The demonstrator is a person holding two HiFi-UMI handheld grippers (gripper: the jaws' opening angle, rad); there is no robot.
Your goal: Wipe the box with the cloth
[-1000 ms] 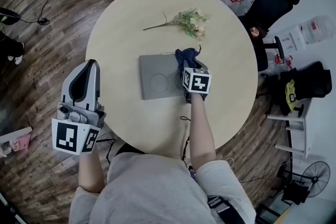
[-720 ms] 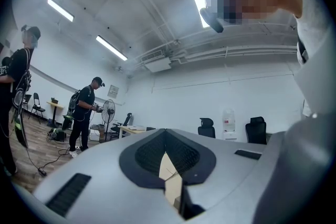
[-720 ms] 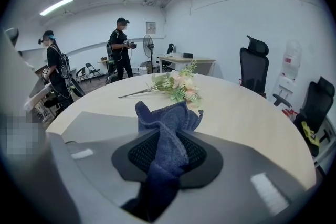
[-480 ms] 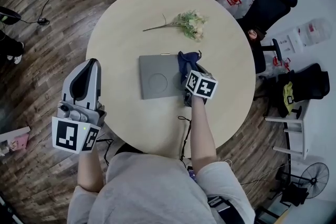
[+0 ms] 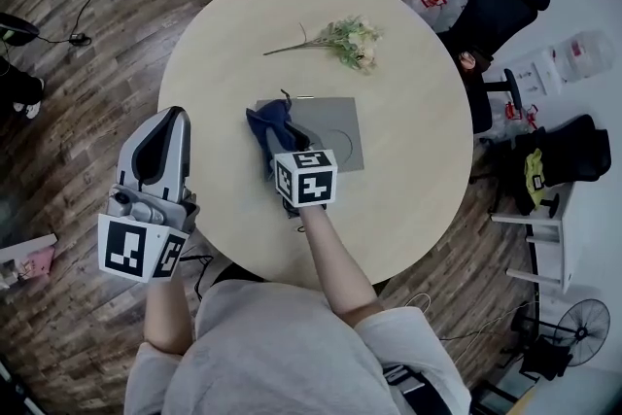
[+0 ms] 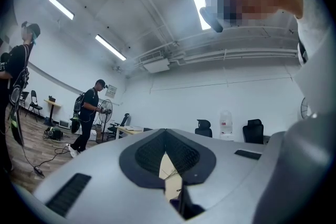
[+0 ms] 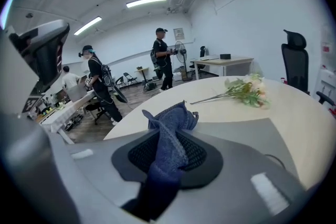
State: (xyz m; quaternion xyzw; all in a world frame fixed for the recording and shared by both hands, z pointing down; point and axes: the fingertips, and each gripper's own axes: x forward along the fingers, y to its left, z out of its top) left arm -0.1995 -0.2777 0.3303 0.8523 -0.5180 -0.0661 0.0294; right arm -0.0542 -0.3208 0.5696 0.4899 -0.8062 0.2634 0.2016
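A flat grey box (image 5: 326,129) lies at the middle of the round table (image 5: 408,44). My right gripper (image 5: 277,139) is shut on a dark blue cloth (image 5: 267,126) and presses it onto the box's left edge. In the right gripper view the cloth (image 7: 170,136) is pinched between the jaws and bunches out ahead of them over the grey box (image 7: 247,131). My left gripper (image 5: 155,155) hangs off the table's left side, away from the box. In the left gripper view its jaws are together with nothing between them (image 6: 167,157).
A sprig of pale flowers (image 5: 352,40) lies on the far part of the table. Black office chairs (image 5: 501,10) stand to the right. Cables run over the wooden floor (image 5: 58,112). People (image 7: 164,57) stand in the room beyond.
My right gripper has swept the cloth from the box's right side across to its left edge. The left gripper has stayed in place.
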